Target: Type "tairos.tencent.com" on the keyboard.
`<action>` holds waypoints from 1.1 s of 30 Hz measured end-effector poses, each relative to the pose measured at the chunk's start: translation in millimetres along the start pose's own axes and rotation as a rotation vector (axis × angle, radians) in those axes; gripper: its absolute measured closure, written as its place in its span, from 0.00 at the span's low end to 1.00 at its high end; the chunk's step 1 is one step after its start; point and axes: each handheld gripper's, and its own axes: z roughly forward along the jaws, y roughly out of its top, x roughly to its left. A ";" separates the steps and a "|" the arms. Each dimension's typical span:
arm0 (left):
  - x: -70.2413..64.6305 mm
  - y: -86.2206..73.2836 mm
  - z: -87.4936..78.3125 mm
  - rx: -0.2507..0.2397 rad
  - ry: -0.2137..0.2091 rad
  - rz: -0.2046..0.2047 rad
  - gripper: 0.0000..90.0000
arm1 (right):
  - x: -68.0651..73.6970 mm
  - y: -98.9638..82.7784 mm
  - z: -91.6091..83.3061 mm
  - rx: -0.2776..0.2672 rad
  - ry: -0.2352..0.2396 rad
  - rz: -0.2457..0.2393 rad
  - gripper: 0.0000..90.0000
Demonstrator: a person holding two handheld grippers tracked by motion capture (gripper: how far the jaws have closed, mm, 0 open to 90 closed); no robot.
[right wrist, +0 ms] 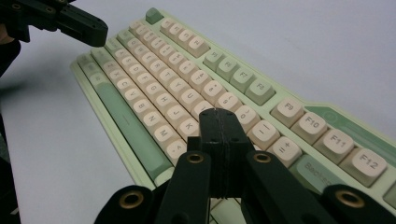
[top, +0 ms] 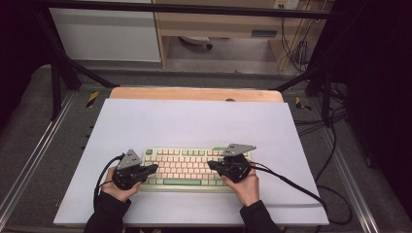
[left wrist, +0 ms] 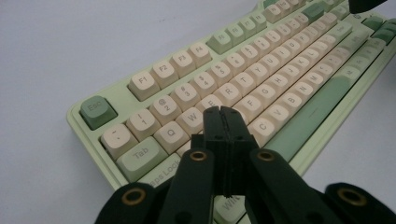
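1. We've got our left gripper [top: 154, 168] clenched tight with nothing in it, tips hanging over the keys around W, E and S at the keyboard's 9 o'clock end.
2. The green and cream keyboard [top: 187, 167] lies flat on the white table [top: 194, 121], sitting toward its 6 o'clock edge, right between our hands.
3. Our right gripper [top: 212, 165] is clenched empty too, tips over the keys near L and P at the 3 o'clock side.
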 end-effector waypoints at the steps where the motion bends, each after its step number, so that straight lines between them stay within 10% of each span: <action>1: -0.4 0.2 0.6 0.000 0.000 0.000 1.00 | -0.8 -1.4 -1.7 0.001 0.001 0.001 1.00; 33: -6.9 1.7 28.2 0.048 0.020 0.026 1.00 | -5.4 -23.1 -11.5 0.007 0.003 0.015 1.00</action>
